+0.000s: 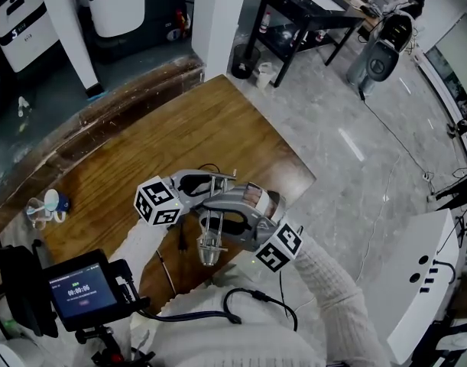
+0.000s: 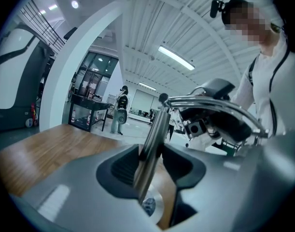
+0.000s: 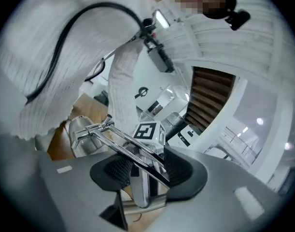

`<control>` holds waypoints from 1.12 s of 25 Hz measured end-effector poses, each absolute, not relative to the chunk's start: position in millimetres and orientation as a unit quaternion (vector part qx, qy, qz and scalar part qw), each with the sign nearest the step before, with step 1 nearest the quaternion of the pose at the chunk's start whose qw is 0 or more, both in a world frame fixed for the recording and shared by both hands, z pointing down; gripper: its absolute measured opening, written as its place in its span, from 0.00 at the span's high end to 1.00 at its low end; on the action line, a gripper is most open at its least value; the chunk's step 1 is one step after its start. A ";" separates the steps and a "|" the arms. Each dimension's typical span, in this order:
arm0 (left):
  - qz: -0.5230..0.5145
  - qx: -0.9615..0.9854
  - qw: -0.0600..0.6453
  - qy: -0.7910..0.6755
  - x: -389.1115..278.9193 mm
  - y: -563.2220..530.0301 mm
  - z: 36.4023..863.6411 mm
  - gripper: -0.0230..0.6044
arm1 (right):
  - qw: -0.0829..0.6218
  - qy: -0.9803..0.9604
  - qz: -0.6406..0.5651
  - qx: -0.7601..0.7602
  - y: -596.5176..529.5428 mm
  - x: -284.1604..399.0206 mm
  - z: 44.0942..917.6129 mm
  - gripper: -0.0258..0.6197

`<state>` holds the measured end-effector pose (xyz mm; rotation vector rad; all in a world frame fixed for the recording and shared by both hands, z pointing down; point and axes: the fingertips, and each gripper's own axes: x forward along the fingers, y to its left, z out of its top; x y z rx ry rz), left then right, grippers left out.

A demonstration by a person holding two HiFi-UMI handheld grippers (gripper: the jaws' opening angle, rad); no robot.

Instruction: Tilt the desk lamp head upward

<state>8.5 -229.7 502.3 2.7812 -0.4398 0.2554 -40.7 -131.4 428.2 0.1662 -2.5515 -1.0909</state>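
A chrome desk lamp stands near the front of the wooden table [image 1: 179,136], and both grippers are on it. Its bell-shaped head [image 1: 210,249] hangs downward between the two marker cubes. My left gripper [image 2: 149,158] is shut on the lamp's upright chrome pole [image 2: 156,124], with the round base [image 2: 149,204] showing below the jaws. My right gripper [image 3: 143,166] is shut on the slanted twin-rod arm [image 3: 120,141], which leads to the lamp head [image 3: 84,138] at the left. In the head view the left gripper [image 1: 218,183] and the right gripper [image 1: 218,214] meet over the lamp.
A phone on a mount [image 1: 84,289] sits at the lower left. A small cup with a blue thing [image 1: 46,205] stands at the table's left side. A black cable [image 1: 181,239] lies by the lamp. The table's right edge drops to a tiled floor [image 1: 355,151].
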 end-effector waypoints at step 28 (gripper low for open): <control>0.064 0.964 0.114 -0.231 11.4 -229.2 505.1 0.73 | 0.034 -0.960 0.275 -0.028 -222.3 -17.9 345.5 0.72</control>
